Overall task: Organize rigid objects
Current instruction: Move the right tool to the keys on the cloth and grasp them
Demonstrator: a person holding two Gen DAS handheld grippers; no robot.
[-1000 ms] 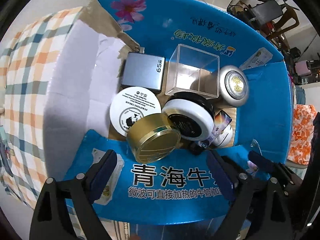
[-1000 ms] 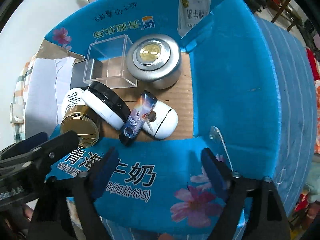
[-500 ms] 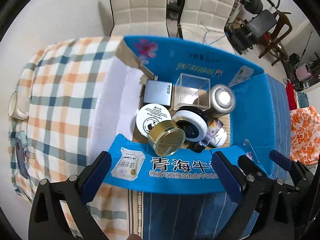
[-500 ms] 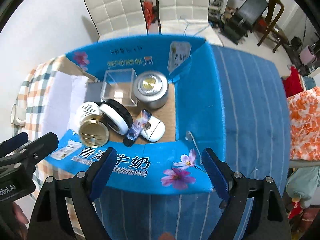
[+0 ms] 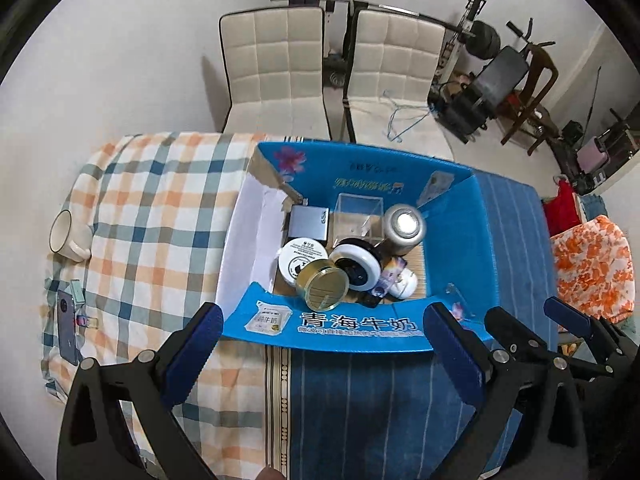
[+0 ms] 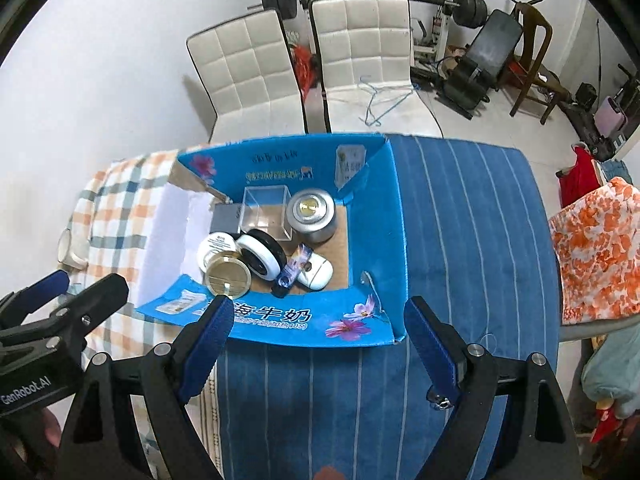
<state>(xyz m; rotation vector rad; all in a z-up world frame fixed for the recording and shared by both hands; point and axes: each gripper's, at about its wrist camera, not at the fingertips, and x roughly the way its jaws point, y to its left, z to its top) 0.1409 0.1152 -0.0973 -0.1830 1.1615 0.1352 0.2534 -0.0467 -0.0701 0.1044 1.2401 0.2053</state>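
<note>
The blue milk carton (image 5: pixel 360 324) is sitting on the cloth-covered table (image 5: pixel 360 400), flaps open, and is holding the rigid objects in a tight cluster. Going left to right inside it: a grey flat box (image 5: pixel 309 222) and a white round jar (image 5: pixel 302 258) are lying by the left wall, a gold tin (image 5: pixel 322 288) is leaning on its edge against a black-and-white jar (image 5: pixel 356 266), a clear acrylic box (image 5: pixel 358 216) is standing at the back, a silver round tin (image 5: pixel 404 226) is sitting to the right, and a small tube (image 6: pixel 294 268) is resting across a white oval case (image 6: pixel 318 274). The carton is lying ahead of and below both tools, with its long axis running left to right. The left gripper (image 5: pixel 320 352) is hovering wide open above the near flap, holding nothing. The right gripper (image 6: pixel 318 336) is likewise spread wide and empty, level with the left. The gold tin appears nearer the left gripper; the oval case appears nearer the right.
</note>
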